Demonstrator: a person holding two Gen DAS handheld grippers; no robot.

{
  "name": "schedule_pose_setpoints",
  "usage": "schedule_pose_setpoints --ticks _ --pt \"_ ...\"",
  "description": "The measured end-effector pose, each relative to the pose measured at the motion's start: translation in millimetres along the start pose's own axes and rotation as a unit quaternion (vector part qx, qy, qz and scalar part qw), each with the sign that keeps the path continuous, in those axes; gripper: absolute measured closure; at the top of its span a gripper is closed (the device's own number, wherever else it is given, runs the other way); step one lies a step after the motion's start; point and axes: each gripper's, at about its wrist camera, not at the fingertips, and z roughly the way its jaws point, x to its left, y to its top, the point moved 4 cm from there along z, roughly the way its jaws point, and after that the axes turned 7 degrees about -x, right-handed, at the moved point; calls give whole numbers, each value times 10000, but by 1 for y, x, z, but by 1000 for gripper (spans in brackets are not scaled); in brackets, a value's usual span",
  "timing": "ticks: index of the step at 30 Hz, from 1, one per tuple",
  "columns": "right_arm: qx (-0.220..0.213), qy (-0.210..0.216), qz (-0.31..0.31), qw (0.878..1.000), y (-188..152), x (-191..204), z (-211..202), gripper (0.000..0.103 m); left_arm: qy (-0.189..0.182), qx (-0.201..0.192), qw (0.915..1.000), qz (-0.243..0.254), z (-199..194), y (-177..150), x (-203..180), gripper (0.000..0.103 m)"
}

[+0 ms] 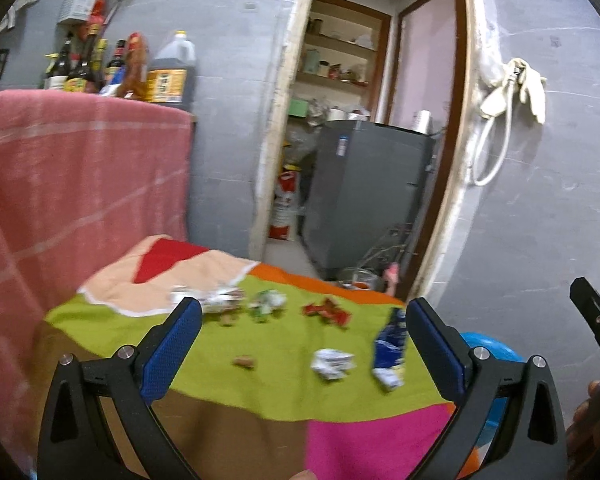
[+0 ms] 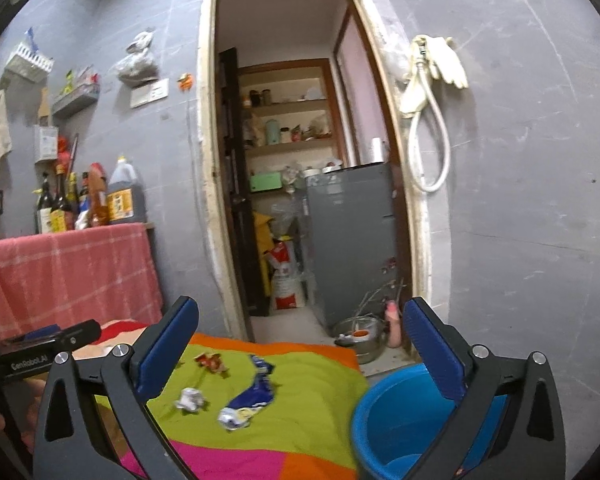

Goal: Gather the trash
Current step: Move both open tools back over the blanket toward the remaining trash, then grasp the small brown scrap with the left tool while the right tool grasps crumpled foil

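Both grippers idle, jaws wide apart, nothing held: left gripper point(image 1: 302, 344) and right gripper point(image 2: 300, 344) hang above the patchwork cloth point(image 1: 228, 384), likely picking a target. Nearest trash: crumpled white paper point(image 2: 190, 399), blue wrapper point(image 2: 250, 398); farther, red wrapper point(image 2: 210, 361). Blue bucket point(image 2: 384, 432) beside the cloth, presumably the drop point.

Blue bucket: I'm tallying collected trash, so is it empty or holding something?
Apparently empty: the blue bucket shows only bare blue inside, though the right gripper's jaws hide part.
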Motion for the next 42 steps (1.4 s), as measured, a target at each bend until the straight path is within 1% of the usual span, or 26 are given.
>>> schedule_pose_setpoints --ticks 5,11,15,21,23,25,26,28,29,31,32,34,37,42 --pt "234 187 -123 9995 -14 24 14 0 295 83 9995 -28 -5 -7 34 3" --pt "640 387 -236 9969 -35 37 31 0 482 361 9982 6 1 -21 55 3" --pt "888 514 -286 9943 -46 41 41 0 502 609 9969 57 10 -30 61 3" --pt "1373 679 -375 9875 -66 50 59 0 465 941 9942 228 24 -39 63 4" --pt "1567 782 -356 9839 -73 54 67 4 457 1051 9930 295 30 -43 63 6" --pt "1751 881 -362 9799 -81 58 73 14 394 1182 9917 321 37 -46 63 18" --pt "1834 931 -368 9779 -84 60 76 17 351 1277 9907 318 42 -48 63 21" --pt "2039 1077 -367 9724 -91 65 83 24 259 1430 9890 289 50 -52 63 34" --pt "2162 1153 -380 9688 -96 69 87 25 194 1507 9880 275 54 -54 63 36" --pt "2347 1271 -423 9628 -102 75 94 32 107 1617 9864 263 60 -56 62 46" --pt "2478 1347 -445 9584 -106 78 98 34 61 1682 9854 256 63 -57 61 48" --pt "2665 1434 -458 9520 -112 82 106 44 -16 1799 9834 233 70 -60 60 56" --pt "2923 1566 -437 9424 -120 87 116 52 -123 2017 9792 173 80 -64 59 66" --pt "3256 1695 -403 9293 -134 91 131 62 -202 2253 9740 130 93 -69 57 72"
